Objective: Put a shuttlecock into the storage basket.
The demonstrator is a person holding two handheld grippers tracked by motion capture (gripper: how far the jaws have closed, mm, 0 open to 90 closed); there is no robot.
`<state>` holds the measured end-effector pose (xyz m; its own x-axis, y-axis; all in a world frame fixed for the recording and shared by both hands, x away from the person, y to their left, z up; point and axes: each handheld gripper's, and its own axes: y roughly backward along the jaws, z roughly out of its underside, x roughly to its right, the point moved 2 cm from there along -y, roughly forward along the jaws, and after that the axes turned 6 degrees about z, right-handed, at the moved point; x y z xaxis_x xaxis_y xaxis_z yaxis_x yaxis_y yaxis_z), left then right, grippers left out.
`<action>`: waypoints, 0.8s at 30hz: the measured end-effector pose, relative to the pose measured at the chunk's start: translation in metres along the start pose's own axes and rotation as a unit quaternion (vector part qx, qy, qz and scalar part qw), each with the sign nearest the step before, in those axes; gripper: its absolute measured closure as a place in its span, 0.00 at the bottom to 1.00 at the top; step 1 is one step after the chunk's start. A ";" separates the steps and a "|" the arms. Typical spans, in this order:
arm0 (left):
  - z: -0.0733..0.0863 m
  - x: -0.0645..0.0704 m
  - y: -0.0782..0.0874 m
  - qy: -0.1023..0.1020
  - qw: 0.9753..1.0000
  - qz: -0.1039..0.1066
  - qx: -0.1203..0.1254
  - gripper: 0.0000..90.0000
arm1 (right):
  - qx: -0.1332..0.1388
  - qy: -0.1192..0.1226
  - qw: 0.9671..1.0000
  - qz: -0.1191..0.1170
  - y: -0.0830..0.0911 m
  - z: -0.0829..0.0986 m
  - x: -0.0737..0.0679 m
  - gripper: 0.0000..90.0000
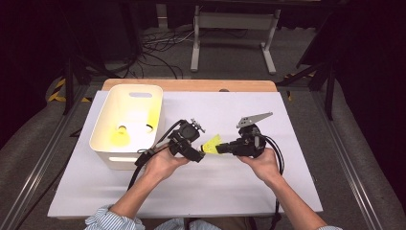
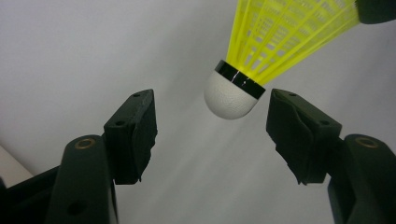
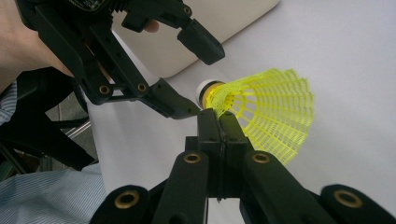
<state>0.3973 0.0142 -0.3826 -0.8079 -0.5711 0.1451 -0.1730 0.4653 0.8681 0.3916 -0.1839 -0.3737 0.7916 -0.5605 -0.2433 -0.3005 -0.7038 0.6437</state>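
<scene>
The right claw (image 3: pixel 218 122) is clenched on the skirt of a yellow shuttlecock (image 3: pixel 261 109), holding it above the white tabletop (image 1: pixel 249 187). The left claw (image 2: pixel 212 123) stands released, its jaws either side of the white cork without touching. A cream bin (image 1: pixel 106 148) nearby holds another shuttlecock (image 1: pixel 119 138).

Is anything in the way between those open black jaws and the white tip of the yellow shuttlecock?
Nothing visible. The shuttlecock, held by the right gripper, points its cork straight into the open left gripper.
</scene>
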 end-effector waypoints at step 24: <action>-0.003 0.004 -0.004 -0.018 1.000 0.022 -0.008 0.54 | -0.002 0.008 1.000 -0.019 -0.008 -0.008 -0.009 1.00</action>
<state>0.3964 0.0074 -0.3839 -0.8342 -0.5257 0.1667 -0.1276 0.4781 0.8690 0.3909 -0.1695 -0.3705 0.8108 -0.5259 -0.2568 -0.2678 -0.7236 0.6362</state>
